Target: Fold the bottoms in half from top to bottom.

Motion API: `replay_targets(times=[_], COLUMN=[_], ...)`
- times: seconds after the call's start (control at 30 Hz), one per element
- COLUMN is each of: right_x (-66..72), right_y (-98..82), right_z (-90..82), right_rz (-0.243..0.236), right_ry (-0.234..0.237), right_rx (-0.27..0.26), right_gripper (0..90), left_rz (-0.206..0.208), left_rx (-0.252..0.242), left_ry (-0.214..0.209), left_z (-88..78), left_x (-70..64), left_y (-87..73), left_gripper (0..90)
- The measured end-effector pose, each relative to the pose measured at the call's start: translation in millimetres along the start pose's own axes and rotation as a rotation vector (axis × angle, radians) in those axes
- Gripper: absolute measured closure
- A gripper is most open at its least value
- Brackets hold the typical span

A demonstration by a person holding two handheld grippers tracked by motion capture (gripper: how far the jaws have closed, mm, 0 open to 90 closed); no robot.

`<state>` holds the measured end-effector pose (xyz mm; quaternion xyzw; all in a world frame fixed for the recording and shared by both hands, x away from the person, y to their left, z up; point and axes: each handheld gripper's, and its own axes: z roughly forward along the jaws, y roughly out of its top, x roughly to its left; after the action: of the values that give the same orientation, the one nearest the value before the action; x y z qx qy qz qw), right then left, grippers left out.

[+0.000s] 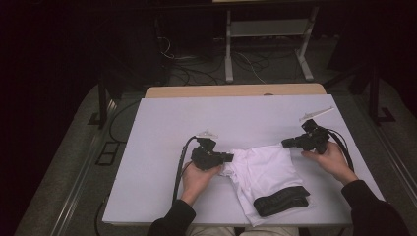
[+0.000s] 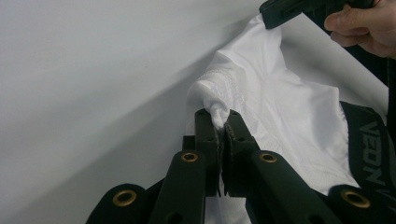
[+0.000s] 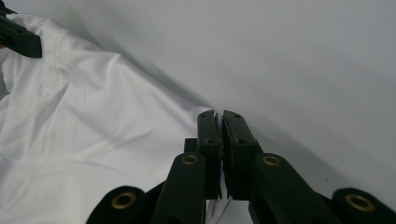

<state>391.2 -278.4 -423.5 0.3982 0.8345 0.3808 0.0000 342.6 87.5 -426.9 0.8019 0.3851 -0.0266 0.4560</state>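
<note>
Shorts [image 1: 260,169]: white, black waistband, centre-right of high view. Left gripper [image 1: 227,158] pinching left corner; right gripper [image 1: 285,143] pinching right corner. Advice: raise both evenly, keep cloth taut.

Bare counter [image 1: 162,123] lies open left, right and beyond the white garment [image 1: 263,169]; a black band [image 1: 281,200] sits on its near end.

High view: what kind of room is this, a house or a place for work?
Probably a lab or workshop, not a house. The white table stands on grey carpet with loose cables across the floor behind it, beside a bare metal stand. The person works with cabled hand-held grippers.
</note>
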Motion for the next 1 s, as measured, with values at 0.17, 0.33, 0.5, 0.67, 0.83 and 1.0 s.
replay_targets(times=[0.17, 0.33, 0.5, 0.67, 0.83, 1.0], right_x=[4.2, 7.8, 9.4, 11.5, 11.4, 7.0], right_y=[8.7, 15.3, 21.4, 26.7, 31.5, 33.5], right_z=[5.5, 12.2, 20.5, 28.3, 35.0, 40.9], right_rz=[-0.003, 0.014, 0.041, 0.056, 0.073, 0.119], right_ry=[-0.011, -0.013, -0.003, -0.02, -0.038, -0.047], right_rx=[-0.009, -0.02, -0.038, -0.052, -0.073, -0.109], right_gripper=[84.7, 84.8, 84.7, 84.8, 84.8, 84.7], left_rz=[0.012, 0.022, 0.049, 0.067, 0.096, 0.101], left_rx=[0.007, 0.016, 0.044, 0.073, 0.101, 0.113], left_ry=[0.014, 0.027, 0.037, 0.041, 0.037, 0.035], left_z=[-7.8, -16.8, -24.3, -27.2, -26.5, -21.6], left_x=[6.7, 15.6, 24.1, 32.8, 45.6, 61.3], left_y=[5.7, 12.7, 21.3, 31.4, 44.0, 54.1], left_gripper=[85.3, 85.3, 85.3, 85.3, 85.3, 85.3])
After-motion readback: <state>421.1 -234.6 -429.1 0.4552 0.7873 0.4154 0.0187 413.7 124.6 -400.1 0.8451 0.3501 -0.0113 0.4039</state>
